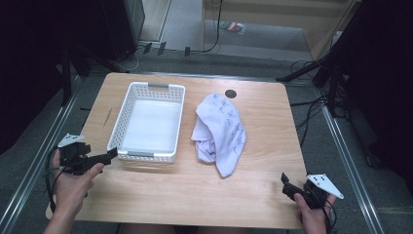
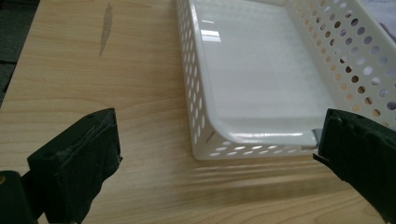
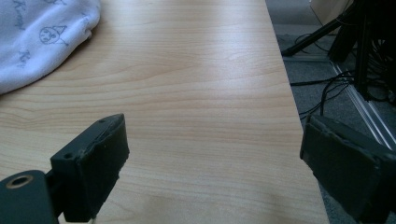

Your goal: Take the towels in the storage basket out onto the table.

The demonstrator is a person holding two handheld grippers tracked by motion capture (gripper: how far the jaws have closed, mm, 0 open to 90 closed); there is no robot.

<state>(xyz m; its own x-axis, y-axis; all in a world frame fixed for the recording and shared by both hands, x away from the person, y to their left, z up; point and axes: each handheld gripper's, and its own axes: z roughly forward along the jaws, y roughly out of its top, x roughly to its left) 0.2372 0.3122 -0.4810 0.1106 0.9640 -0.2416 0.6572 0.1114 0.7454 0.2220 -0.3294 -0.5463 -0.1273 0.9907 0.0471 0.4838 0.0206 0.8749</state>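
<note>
The desk (image 1: 185, 195) is light wood-grain, set on a grey floor (image 1: 253, 58) with dark stands and cables along its far and right sides.

The basket (image 1: 146, 122) is white plastic with perforated walls and a smooth bare bottom. It lies on the left half of the desk, long side running from near to far, its far end close to the far edge and its near end about midway down. In the left gripper view its near left corner (image 2: 205, 144) sits just ahead between the jaws, with a dark streak (image 2: 106, 25) in the wood to its left.

The cloth (image 1: 219, 131) is white with small printed figures and lies crumpled just right of the basket, apart from it, near the desk's middle. Its near tip points toward the near edge. In the right gripper view a fold (image 3: 42, 37) shows at the upper left, well ahead of the jaws.

A small dark disc (image 1: 231, 93) lies on the desk by the far edge, just beyond the cloth.

The left gripper (image 1: 109, 156) is held at the left edge, its tips close to the basket's near left corner without touching; its jaws stand wide and hold nothing.

The right gripper (image 1: 285, 181) is held over the near right corner of the desk, well apart from the cloth; its jaws also stand wide and bare.
</note>
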